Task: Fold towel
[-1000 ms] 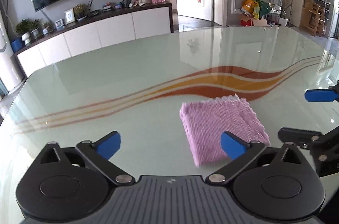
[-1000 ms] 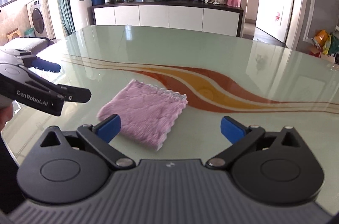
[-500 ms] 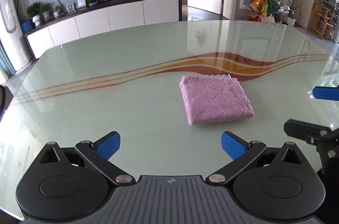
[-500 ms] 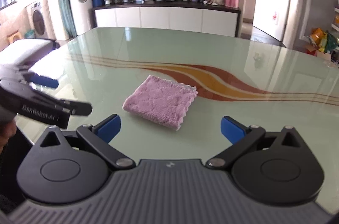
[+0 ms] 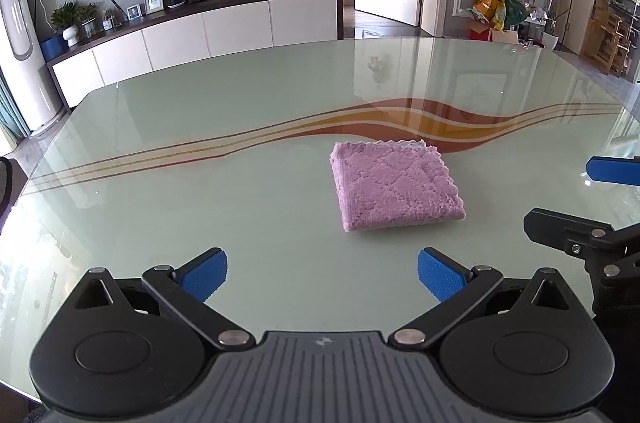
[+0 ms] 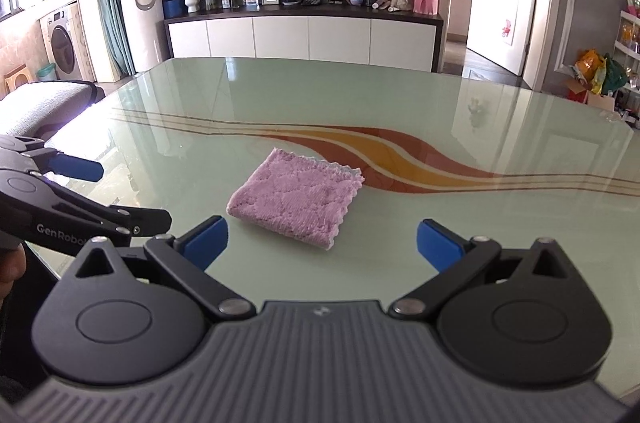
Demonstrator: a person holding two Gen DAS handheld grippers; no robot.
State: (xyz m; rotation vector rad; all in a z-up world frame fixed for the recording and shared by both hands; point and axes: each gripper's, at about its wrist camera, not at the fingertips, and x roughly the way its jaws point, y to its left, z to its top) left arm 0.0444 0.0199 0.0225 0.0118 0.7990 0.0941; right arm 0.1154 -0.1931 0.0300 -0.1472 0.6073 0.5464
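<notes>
A pink towel (image 5: 396, 189) lies folded into a small thick square on the glass table (image 5: 200, 183); it also shows in the right wrist view as the same towel (image 6: 298, 201). My left gripper (image 5: 322, 277) is open and empty, held back from the towel's near edge. My right gripper (image 6: 322, 243) is open too, short of the towel, with nothing between its blue pads. The right gripper (image 5: 592, 199) shows at the right edge of the left wrist view. The left gripper (image 6: 120, 193) shows at the left of the right wrist view.
The table has an orange and brown wave stripe (image 5: 400, 119) just beyond the towel. A white TV cabinet (image 6: 304, 37) stands past the far table edge. A grey chair (image 6: 44, 103) is at the left side. A hand (image 6: 10, 263) holds the left gripper.
Both grippers have drawn back and up from the towel, which now sits farther ahead in both views. The towel itself has stayed folded and still.
</notes>
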